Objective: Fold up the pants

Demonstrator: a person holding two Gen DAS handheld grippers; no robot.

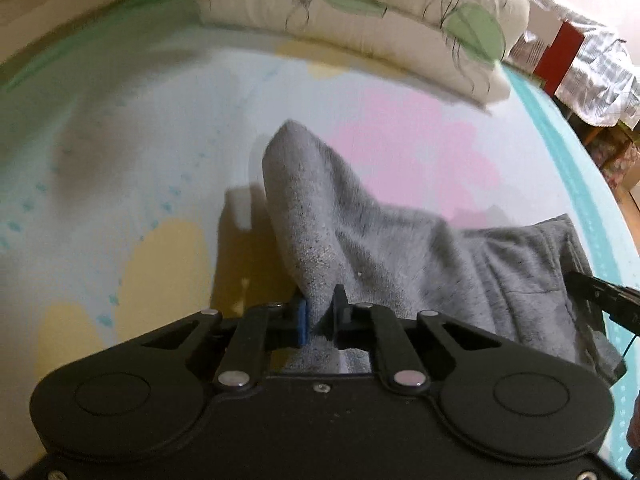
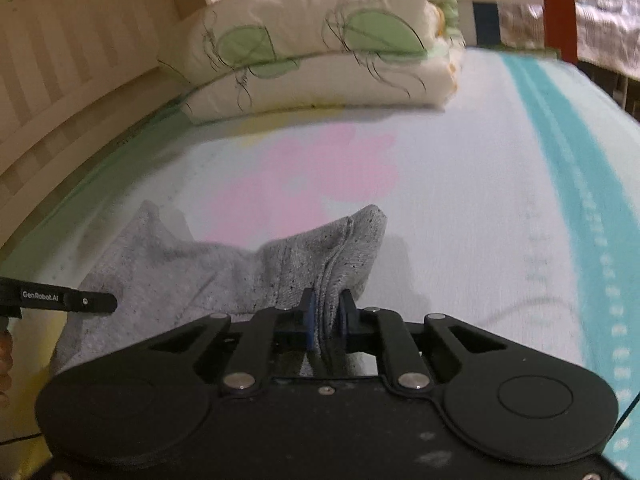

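Grey knit pants (image 1: 400, 248) lie on a pastel bed sheet (image 1: 140, 152), with two corners lifted off it. My left gripper (image 1: 320, 316) is shut on one raised corner, the cloth pinched between its blue pads. In the right wrist view my right gripper (image 2: 326, 320) is shut on the other corner of the pants (image 2: 192, 276), along a stitched seam. The right gripper's finger (image 1: 600, 296) shows at the right edge of the left wrist view. The left gripper's finger (image 2: 68, 300) shows at the left edge of the right wrist view.
A folded cream quilt (image 2: 320, 48) with green leaf prints lies at the far end of the bed. A pale headboard (image 2: 60, 92) runs along the left. The sheet's teal border (image 2: 568, 184) marks the right edge of the bed. Furniture with checked cloth (image 1: 592, 76) stands beyond.
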